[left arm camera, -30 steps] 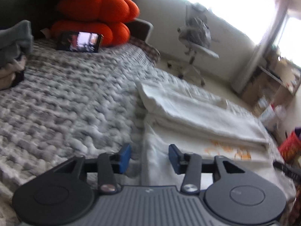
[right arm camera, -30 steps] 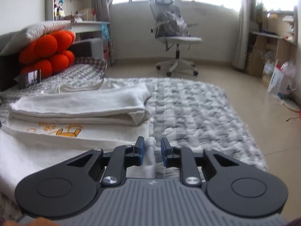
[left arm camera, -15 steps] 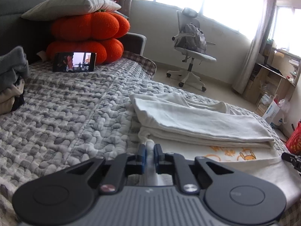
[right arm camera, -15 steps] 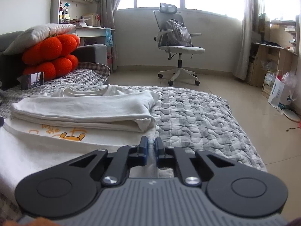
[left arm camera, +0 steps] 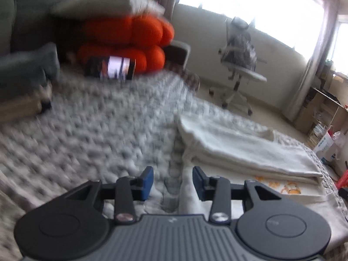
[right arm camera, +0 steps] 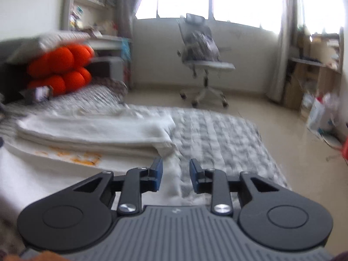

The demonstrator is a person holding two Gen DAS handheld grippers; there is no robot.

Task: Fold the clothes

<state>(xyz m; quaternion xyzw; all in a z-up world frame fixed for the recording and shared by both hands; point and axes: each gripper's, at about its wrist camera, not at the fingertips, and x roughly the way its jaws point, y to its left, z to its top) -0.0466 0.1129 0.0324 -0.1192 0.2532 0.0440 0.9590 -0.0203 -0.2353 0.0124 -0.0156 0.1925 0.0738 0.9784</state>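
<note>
A white garment (left arm camera: pixel 245 150) with an orange cartoon print (left arm camera: pixel 282 186) lies partly folded on the grey knitted blanket (left arm camera: pixel 97 134). Its folded part lies across the top. It also shows in the right wrist view (right arm camera: pixel 91 130). My left gripper (left arm camera: pixel 173 181) is open over the garment's left edge, with cloth between the jaws but not pinched. My right gripper (right arm camera: pixel 175 175) is open over the garment's right edge. Both views are blurred.
Orange cushions (left arm camera: pixel 128 41) under a grey pillow and a lit phone (left arm camera: pixel 109 67) stand at the head of the bed. A pile of grey clothes (left arm camera: pixel 24 74) lies at the left. An office chair (right arm camera: pixel 202 63), shelves and bags (right arm camera: pixel 322 113) stand on the floor beyond.
Both grippers were shut on the garment's edges half a second ago and have now opened, letting the cloth go. Both cameras are moving, blurring the views.
</note>
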